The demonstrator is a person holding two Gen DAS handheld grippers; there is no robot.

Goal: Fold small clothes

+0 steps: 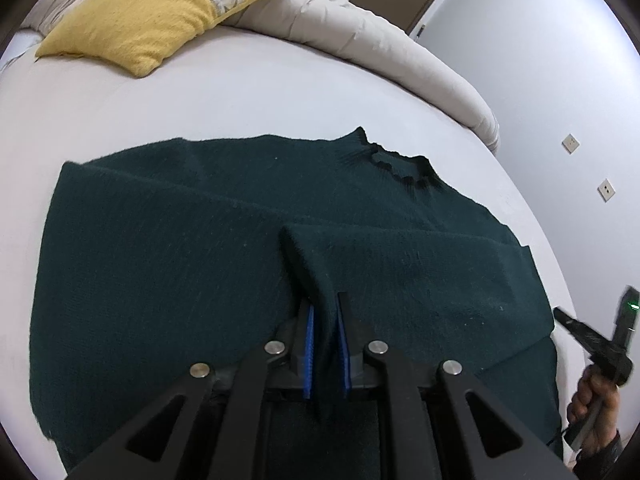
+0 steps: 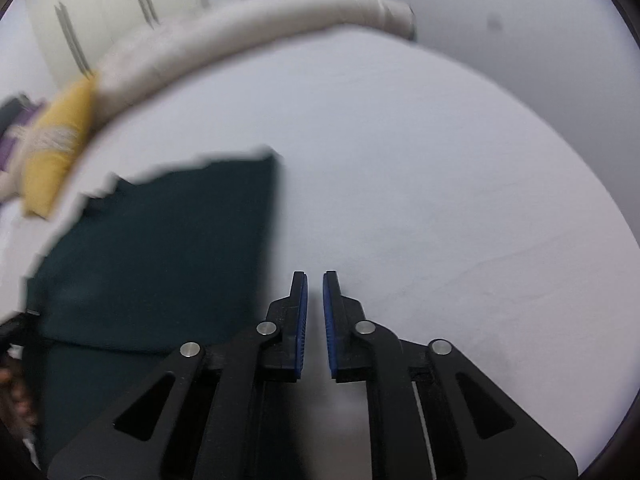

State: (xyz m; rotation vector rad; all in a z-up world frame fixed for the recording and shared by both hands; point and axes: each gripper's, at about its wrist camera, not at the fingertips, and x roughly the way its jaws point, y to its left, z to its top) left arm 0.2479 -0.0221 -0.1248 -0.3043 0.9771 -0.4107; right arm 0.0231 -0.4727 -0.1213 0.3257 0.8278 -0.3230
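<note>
Left gripper [image 1: 325, 308] clenched on the dark green sweater [image 1: 180, 248] sleeve cuff: lay it toward 12 o'clock, flat across the body; right gripper [image 2: 315, 284] empty, jaws slightly parted.

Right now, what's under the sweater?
White bed sheet shows all around the dark green sweater, so it lies on that. Anything beneath the fabric is covered. The left tool pinches a sweater fold.

The dark green sweater [image 1: 168, 240] is matt, fuzzy knit (yellow pillow [image 1: 144, 16] coarser), on a smooth sheet [image 1: 200, 92].
</note>
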